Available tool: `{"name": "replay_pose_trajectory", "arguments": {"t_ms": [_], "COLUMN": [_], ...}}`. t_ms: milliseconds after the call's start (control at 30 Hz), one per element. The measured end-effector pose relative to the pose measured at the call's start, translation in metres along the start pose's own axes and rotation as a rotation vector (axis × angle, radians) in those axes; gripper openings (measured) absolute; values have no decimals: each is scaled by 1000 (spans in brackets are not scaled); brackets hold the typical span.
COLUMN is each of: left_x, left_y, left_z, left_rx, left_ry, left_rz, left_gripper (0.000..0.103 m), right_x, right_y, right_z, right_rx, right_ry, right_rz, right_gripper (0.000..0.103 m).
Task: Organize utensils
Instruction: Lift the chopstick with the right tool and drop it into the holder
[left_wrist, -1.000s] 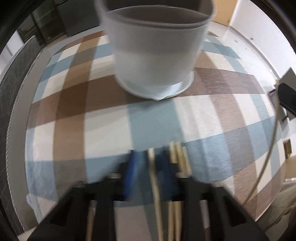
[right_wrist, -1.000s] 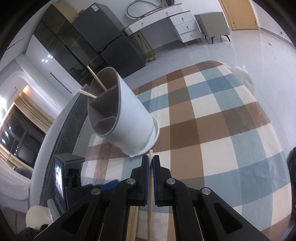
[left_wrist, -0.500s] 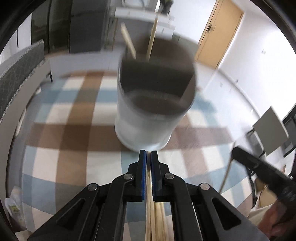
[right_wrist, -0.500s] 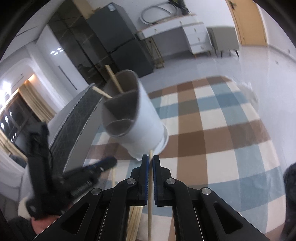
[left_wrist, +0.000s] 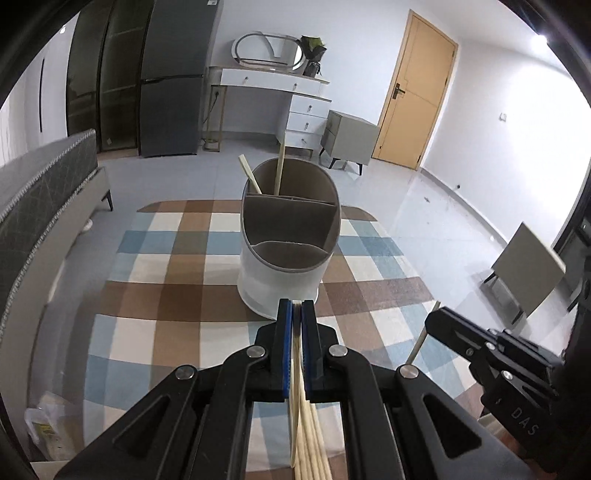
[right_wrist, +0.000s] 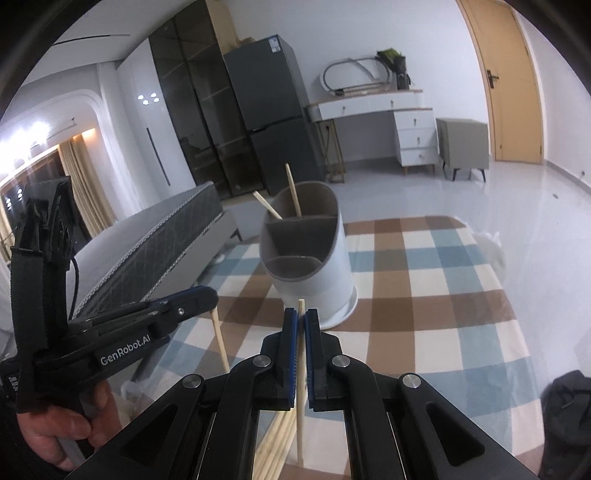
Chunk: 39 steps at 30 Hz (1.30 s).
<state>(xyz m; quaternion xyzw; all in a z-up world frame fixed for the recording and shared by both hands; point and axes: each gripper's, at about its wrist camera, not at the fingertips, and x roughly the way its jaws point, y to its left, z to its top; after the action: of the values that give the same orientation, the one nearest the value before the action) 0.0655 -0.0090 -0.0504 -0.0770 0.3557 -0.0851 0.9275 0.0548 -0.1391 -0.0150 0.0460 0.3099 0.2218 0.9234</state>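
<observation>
Left wrist view now sits high and sharp where a second ago it was low over the cloth and blurred; I read that as a lift, so my left gripper (left_wrist: 296, 308) has its chopstick (left_wrist: 296, 332) off the pile, jaws pinching it; my right gripper (right_wrist: 301, 317) likewise pinches one chopstick (right_wrist: 301, 354); ahead of both jaws stands the holder (left_wrist: 288, 240), two sticks (left_wrist: 279, 166) in its far compartment, nearer compartments look empty; next comes the drop-in, I judge.
</observation>
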Motion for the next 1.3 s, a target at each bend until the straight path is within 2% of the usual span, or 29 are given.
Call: {"name": "replay_pose_trajectory", "arguments": {"t_ms": [233,433,733,1067,1300], "left_x": [-6,-26,-42,-40,-27], "left_y": [2,2,-1,2,7], "left_z": [-5,5,51,123,166], "left_rx": [-3,-1,-6,-44,-50], "left_ry": [42,14,-37,-99,-176], "left_rz": [11,-14,-58,-126,-136], "left_gripper": [0,0,0,0,0], "right_x": [-14,-26,-36,-30,-10], "right_y": [5,8,2,-9,-6], "right_z": [-4,1,28,104,164], "right_rx": [6,13,38,3,-66], "right_ry": [-23,-49,-100,-157,-194], "right_rz": [-11,-3,13,28,38], "right_gripper": [3,3,3,3,3]}}
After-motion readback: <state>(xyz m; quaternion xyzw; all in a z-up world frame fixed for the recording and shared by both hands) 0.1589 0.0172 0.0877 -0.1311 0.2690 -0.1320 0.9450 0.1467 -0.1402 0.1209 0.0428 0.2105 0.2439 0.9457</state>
